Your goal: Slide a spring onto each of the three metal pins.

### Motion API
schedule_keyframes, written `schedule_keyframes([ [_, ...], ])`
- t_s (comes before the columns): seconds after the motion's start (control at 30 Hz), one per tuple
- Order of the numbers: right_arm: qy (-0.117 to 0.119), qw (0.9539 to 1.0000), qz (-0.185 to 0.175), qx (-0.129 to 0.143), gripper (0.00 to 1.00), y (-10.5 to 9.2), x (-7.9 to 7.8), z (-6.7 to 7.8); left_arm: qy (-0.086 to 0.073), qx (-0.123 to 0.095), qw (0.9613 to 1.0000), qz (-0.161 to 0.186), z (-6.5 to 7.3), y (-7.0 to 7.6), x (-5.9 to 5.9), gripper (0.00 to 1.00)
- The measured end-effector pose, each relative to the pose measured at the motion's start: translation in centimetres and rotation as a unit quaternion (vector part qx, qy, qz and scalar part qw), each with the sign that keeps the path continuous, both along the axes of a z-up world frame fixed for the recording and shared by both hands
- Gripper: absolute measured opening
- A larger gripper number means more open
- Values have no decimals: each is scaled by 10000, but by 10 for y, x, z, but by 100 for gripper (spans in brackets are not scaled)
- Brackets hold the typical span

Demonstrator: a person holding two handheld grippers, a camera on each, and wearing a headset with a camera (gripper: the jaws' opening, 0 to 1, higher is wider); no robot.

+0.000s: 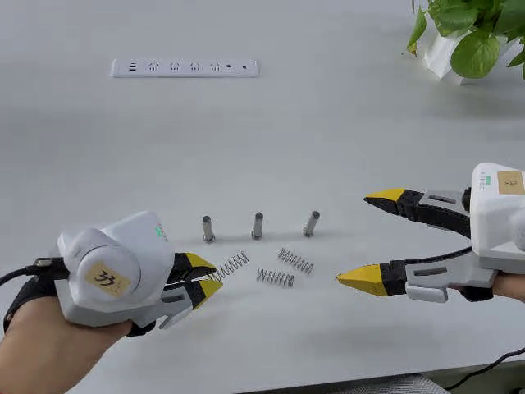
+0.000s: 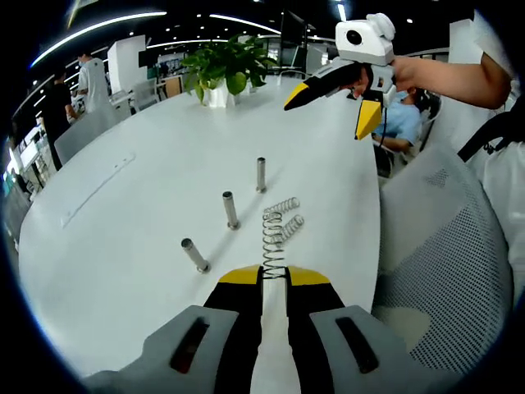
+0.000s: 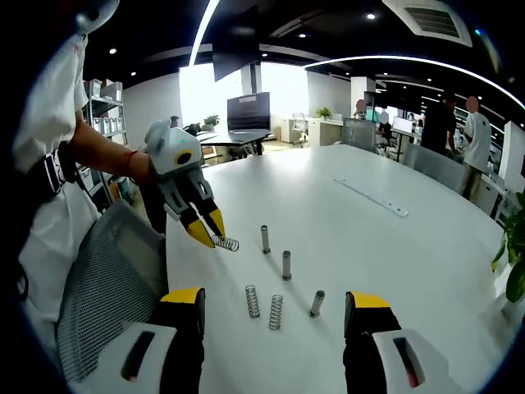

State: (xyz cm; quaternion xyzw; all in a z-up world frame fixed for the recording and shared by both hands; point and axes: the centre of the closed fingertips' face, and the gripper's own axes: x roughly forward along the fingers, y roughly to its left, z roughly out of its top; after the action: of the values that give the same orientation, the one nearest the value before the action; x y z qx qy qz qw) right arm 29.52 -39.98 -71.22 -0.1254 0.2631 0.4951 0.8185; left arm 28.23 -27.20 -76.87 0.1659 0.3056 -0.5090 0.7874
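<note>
Pinching one spring (image 1: 230, 264): left gripper (image 1: 215, 277) | right gripper (image 1: 353, 238) spread wide | 3 pins (image 1: 257, 225) | 2 springs (image 1: 276, 277) loose

Springs (image 1: 275, 277) in frt of pins (image 1: 257, 226)

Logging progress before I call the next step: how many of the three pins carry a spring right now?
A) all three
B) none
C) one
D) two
B: all three pins stand bare, two springs lie loose on the table in front of them, and the left tool is shut on the end of the third spring.
</note>
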Motion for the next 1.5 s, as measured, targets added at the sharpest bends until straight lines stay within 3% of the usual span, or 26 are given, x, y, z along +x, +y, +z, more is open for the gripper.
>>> schedule_keyframes([
  [0.1, 5, 9998, 124, 152, 64, 12, 0, 7, -29, -182, 9998, 42, 11, -3, 1, 6],
  [0.43, 5, 9971, 735, 179, 53, 52, -10, 15, -264, -523, 9982, -151, 36, -16, -2, 6],
  [0.7, 79, 9923, 1218, 208, 41, 75, -13, 19, -376, -697, 9963, -335, 45, -21, -6, 6],
  [1.03, 202, 9833, 1804, 90, 25, 88, -21, 19, -432, -833, 9938, -604, 51, -25, -15, 6],
  [1.27, 325, 9832, 1783, 206, 23, 91, -22, 19, -411, -942, 9933, -533, 54, -24, -14, 6],
  [1.5, 691, 9855, 1311, 829, 21, 90, -18, 23, -413, -1080, 9923, -447, 59, -24, -11, 6],
])
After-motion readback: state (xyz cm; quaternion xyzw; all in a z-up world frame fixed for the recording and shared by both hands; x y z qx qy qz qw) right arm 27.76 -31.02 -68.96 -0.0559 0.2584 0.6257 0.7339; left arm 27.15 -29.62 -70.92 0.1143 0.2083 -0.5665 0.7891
